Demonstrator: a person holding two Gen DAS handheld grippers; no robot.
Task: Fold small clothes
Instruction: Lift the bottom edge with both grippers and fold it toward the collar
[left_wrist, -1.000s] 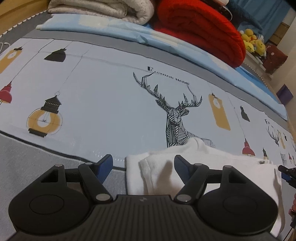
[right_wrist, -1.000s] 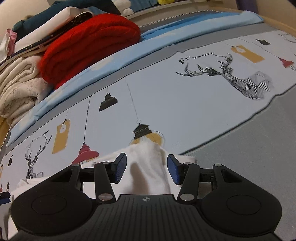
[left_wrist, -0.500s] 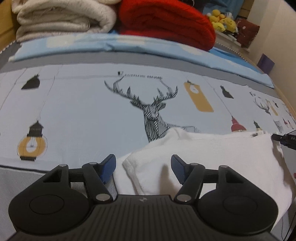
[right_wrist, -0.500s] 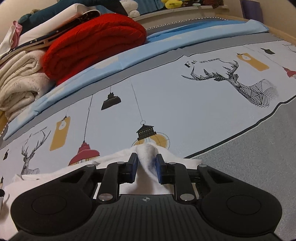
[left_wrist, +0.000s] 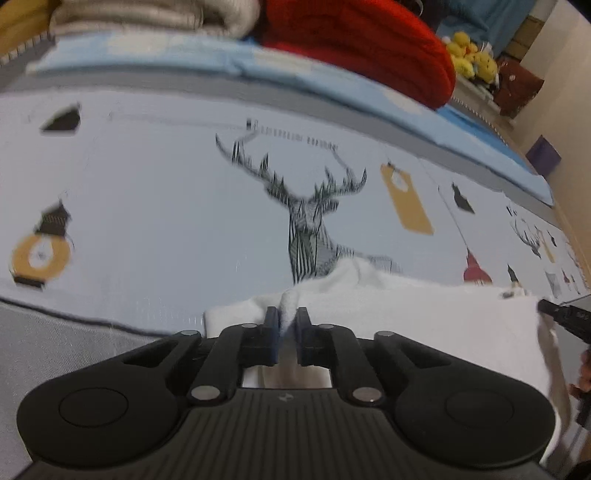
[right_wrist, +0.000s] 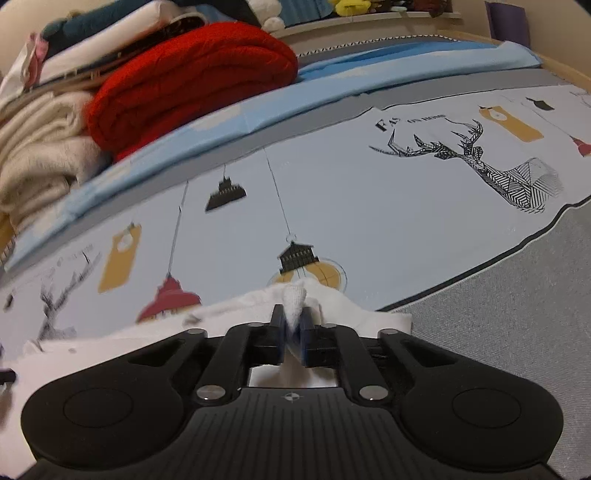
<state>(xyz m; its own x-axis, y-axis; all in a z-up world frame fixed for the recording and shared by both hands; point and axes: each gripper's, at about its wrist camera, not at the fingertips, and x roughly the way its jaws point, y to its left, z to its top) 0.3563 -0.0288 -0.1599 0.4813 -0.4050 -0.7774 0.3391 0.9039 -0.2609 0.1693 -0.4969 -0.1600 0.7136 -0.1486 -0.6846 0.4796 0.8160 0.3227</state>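
Observation:
A small white garment (left_wrist: 424, 314) lies on the printed bedsheet (left_wrist: 166, 206), stretched between both grippers. My left gripper (left_wrist: 287, 321) is shut on a pinched fold at the garment's left end. My right gripper (right_wrist: 293, 321) is shut on a pinched fold of the same white garment (right_wrist: 110, 350) at its right end. The tip of the right gripper (left_wrist: 561, 315) shows at the right edge of the left wrist view.
A folded red blanket (left_wrist: 362, 48) and cream blankets (left_wrist: 147, 14) are stacked at the head of the bed; they also show in the right wrist view, red (right_wrist: 192, 81) and cream (right_wrist: 40, 147). A grey cover (right_wrist: 517, 314) lies near the front. Yellow plush toys (left_wrist: 469, 55) sit at the far right.
The left gripper closed from open onto the garment fold. The right gripper, open a second ago, closed half a second ago and now pinches tighter. Both views shifted slightly.

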